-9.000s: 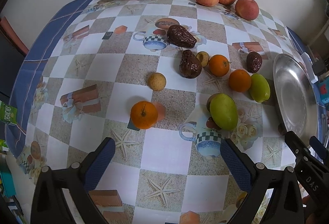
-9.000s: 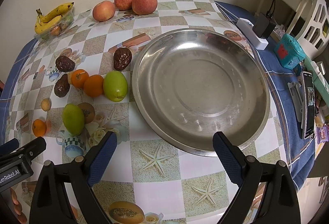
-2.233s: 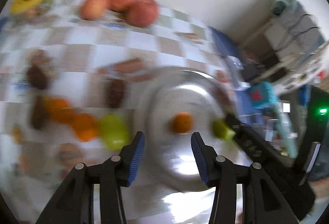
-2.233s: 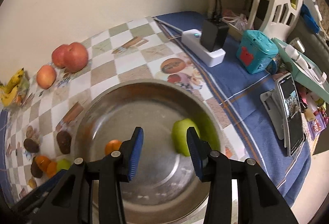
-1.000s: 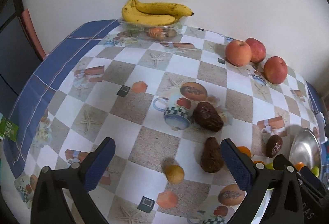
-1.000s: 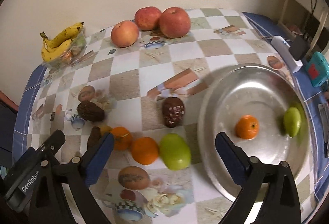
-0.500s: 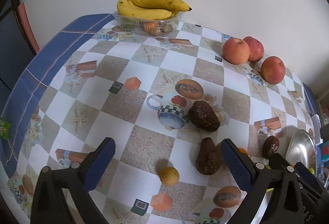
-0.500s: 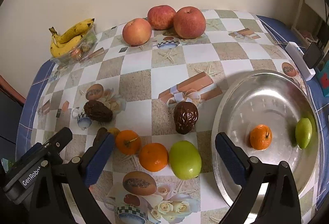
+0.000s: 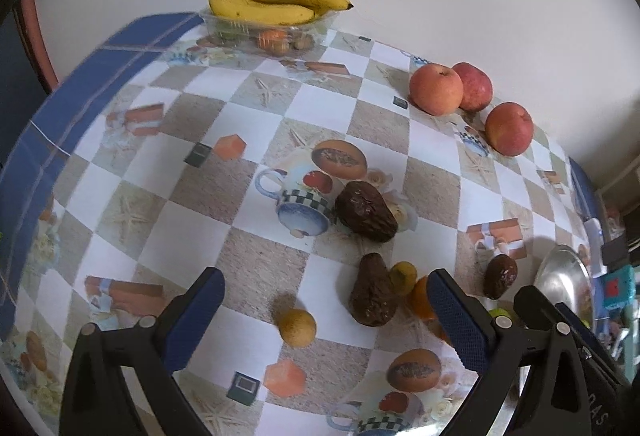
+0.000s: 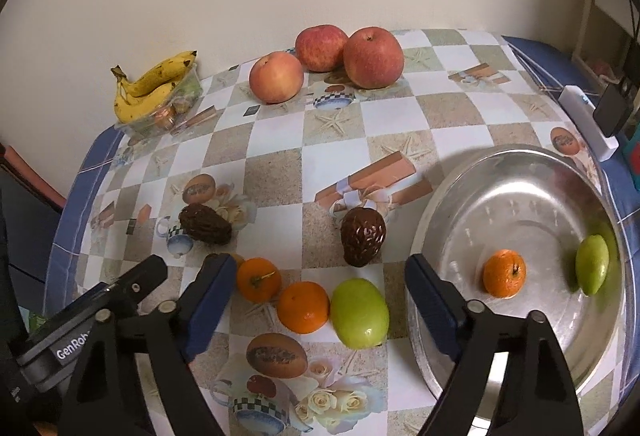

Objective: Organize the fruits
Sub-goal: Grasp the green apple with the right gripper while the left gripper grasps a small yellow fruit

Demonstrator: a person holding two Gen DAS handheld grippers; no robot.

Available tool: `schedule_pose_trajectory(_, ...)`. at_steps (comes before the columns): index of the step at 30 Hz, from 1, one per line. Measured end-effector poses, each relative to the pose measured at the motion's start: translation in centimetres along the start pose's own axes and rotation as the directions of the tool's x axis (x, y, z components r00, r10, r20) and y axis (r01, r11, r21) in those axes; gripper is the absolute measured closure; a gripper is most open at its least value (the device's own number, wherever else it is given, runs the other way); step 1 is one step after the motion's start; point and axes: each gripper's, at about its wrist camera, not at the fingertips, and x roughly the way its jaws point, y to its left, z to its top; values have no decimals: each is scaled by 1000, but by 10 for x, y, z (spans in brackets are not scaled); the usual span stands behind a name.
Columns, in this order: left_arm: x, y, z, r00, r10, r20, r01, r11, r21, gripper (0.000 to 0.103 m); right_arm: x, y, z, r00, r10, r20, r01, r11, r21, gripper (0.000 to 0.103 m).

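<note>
— Blue-padded fingers (image 10: 208, 300) of the right gripper (image 10: 318, 306) tilt down, jaws closing, gripping nothing; two oranges (image 10: 303, 307) and a green fruit (image 10: 359, 312) lie between them.

— And left?

— The left gripper (image 9: 322, 316) stands wide, a small yellow fruit (image 9: 297, 327) between its fingers.

— Writing?

— "GenRob", cut off, beside the right gripper's left finger. The steel bowl (image 10: 540, 175) past the right finger holds two fruits, mostly bare.
</note>
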Motion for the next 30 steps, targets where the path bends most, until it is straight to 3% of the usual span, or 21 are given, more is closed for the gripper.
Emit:
schedule_pose_trajectory(4, 2, 0, -1, 999, -35, -19, 35, 999, -13, 11, -2, 0, 0, 1000, 13, -5, -13, 1000, -4, 34)
schedule_pose_trajectory(6, 4, -2, -2, 999, -22, -25, 22, 1000, 3, 12, -1, 0, 0, 1000, 8, -16, -8, 1000, -13, 36)
schedule_pose_trajectory(8, 9, 0, -3, 998, -35, -43, 35, 999, -5, 13, 2, 1, -1, 999, -16, -32, 15, 1000, -26, 47)
schedule_pose_trajectory(11, 18, 6, -6, 995, -54, -81, 51, 998, -35, 22, 11, -1, -5, 996, -42, -77, 39, 999, -38, 56)
schedule_pose_trajectory(14, 27, 13, -9, 992, -55, -113, 48, 997, -65, 25, 23, -8, -11, 989, -53, -135, 50, 998, -25, 62)
schedule_pose_trajectory(21, 37, 26, -12, 988, -67, -140, 46, 988, -144, 35, 28, -15, -15, 982, -101, -162, 98, 995, -29, 64)
schedule_pose_trajectory(30, 37, 51, -14, 988, -66, -141, 28, 966, -257, 44, 26, -17, -15, 980, -86, -177, 86, 996, -10, 64)
